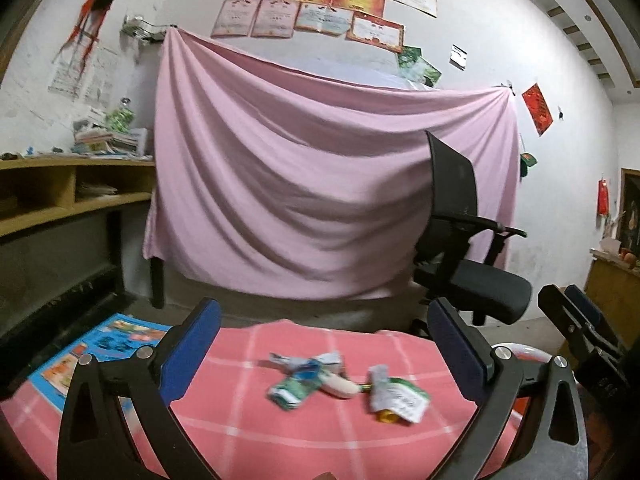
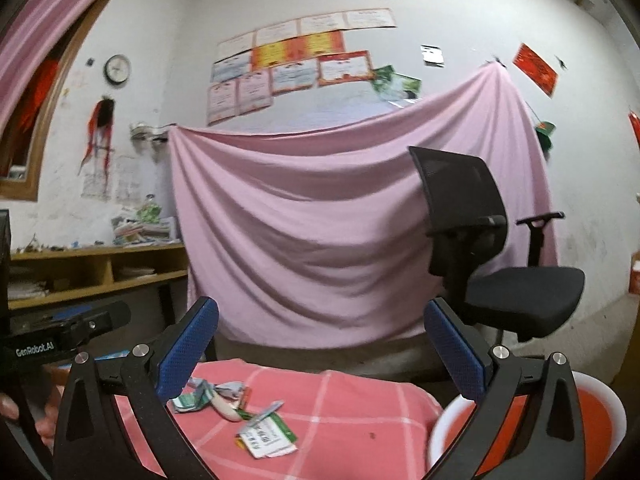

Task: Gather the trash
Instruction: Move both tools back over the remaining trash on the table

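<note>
A small heap of trash lies on the pink checked tablecloth point(image 1: 280, 432). It holds crumpled green and white wrappers point(image 1: 304, 380), a white tube-like piece point(image 1: 340, 386) and a flat green and white packet point(image 1: 398, 400). My left gripper point(image 1: 324, 308) hovers over the table with its jaws open wide, and the heap shows between its blue pads, untouched. My right gripper point(image 2: 322, 306) is open too. From it the wrappers point(image 2: 208, 394) and packet point(image 2: 268, 436) lie low and to the left, near its left finger. A red bin with a white rim point(image 2: 444, 420) stands at the table's right.
A black office chair point(image 2: 520, 292) stands behind the table on the right, before a hanging pink sheet point(image 1: 320, 184). A wooden shelf desk point(image 1: 60, 196) runs along the left wall. A blue printed sheet point(image 1: 112, 340) lies on the table's left. A hand point(image 2: 44, 428) shows at the lower left.
</note>
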The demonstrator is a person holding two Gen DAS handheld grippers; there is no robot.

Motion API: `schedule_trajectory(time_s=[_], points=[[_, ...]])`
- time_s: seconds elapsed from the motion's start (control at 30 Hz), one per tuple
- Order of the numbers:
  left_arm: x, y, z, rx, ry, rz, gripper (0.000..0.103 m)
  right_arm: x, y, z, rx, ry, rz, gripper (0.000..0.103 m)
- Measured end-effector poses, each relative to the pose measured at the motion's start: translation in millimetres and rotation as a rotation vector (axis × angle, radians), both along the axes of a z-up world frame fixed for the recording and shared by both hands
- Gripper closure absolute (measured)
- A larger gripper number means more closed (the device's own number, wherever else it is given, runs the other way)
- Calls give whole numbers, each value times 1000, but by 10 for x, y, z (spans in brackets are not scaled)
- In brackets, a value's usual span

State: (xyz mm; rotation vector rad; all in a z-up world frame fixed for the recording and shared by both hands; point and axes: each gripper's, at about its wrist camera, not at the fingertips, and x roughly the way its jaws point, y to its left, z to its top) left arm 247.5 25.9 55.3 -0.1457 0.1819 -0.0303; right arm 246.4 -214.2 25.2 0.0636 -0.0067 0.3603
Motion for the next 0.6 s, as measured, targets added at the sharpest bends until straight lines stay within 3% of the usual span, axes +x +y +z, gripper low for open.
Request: schedule_trajectory(time_s=[0.17, 0.3, 0.5, 0.6], points=[[-38, 192, -102, -4, -3, 23, 2, 34, 243, -80, -101, 3, 24, 0], [36, 324, -170, -4, 45, 14, 2, 127, 381, -173, -167, 46, 30, 0], [207, 433, -248, -18, 142, 5, 2, 410, 491, -326, -223, 230, 53, 0], [333, 460, -313, -26, 216, -7, 3, 549, 499, -404, -232, 330, 70, 10]])
